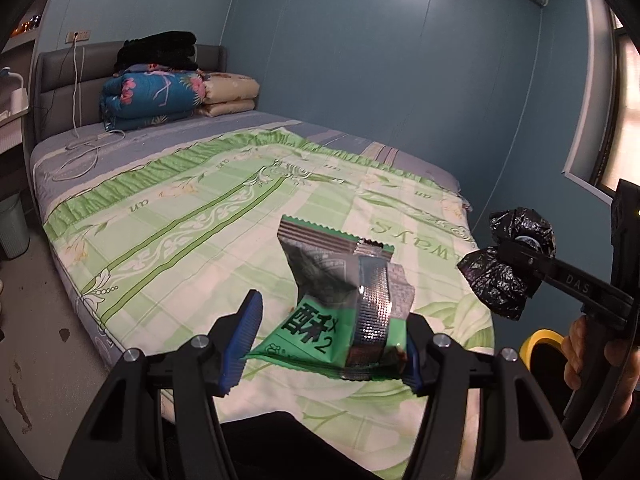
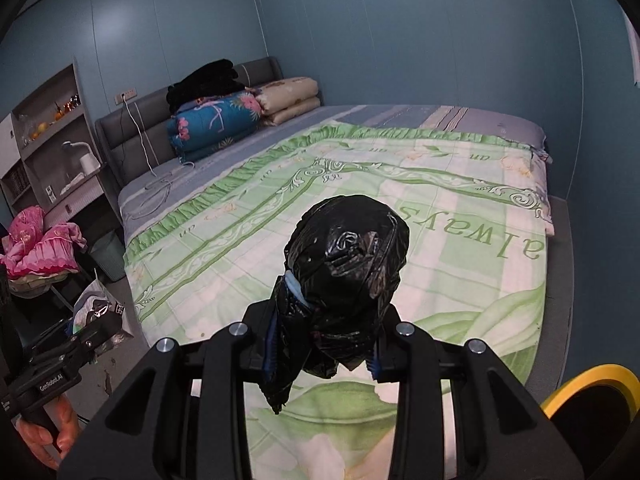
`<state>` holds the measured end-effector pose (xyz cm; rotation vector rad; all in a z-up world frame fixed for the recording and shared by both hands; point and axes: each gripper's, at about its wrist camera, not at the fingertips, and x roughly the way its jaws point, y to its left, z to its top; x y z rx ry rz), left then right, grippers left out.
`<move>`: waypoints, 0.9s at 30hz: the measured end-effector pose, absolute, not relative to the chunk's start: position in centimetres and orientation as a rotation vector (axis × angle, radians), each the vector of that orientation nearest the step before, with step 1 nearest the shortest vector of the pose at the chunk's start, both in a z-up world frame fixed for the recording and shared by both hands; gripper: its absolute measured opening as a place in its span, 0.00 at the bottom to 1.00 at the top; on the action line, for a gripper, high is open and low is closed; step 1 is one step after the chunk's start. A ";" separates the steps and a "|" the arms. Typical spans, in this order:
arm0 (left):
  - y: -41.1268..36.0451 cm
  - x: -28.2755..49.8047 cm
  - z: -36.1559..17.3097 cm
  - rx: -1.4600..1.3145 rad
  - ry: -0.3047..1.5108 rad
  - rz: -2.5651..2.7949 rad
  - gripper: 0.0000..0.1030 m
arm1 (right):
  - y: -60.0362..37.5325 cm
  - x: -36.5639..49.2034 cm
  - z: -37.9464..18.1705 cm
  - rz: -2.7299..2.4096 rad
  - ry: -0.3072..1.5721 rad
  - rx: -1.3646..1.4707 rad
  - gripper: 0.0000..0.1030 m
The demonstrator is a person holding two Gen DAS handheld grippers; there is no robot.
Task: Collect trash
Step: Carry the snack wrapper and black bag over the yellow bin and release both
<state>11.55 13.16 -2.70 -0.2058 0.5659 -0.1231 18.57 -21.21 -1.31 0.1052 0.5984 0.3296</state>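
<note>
Green-and-silver snack wrapper, black plastic wad, green-and-white floral bedspread, blue walls.

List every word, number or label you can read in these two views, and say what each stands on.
"always": bedspread, upside down.
"an": bedspread, repeated along its border.
"酥 x2": green snack wrapper.
"DAS": right gripper finger.
"GenRoboLAI", roughly: left gripper body.
Wrapper's small print: unreadable.

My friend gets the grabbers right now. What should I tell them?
Left gripper: shut on a green snack wrapper, lifted over the bed.
Right gripper: shut on a crumpled black plastic bag, also lifted.
Done: both pieces are picked up.
Left: drop them in a bin, perhaps the yellow-rimmed bin at lower right. No other trash shows on the bed.
</note>
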 end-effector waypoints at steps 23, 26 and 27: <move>4.2 7.2 3.0 -0.094 0.428 -0.260 0.56 | -31.7 8.3 3.3 0.241 0.434 0.171 0.31; 2.9 7.0 3.4 -0.082 0.416 -0.281 0.56 | -33.2 7.1 3.6 0.211 0.420 0.183 0.31; 2.4 7.0 3.5 -0.077 0.412 -0.287 0.56 | -33.6 6.7 3.7 0.203 0.418 0.188 0.31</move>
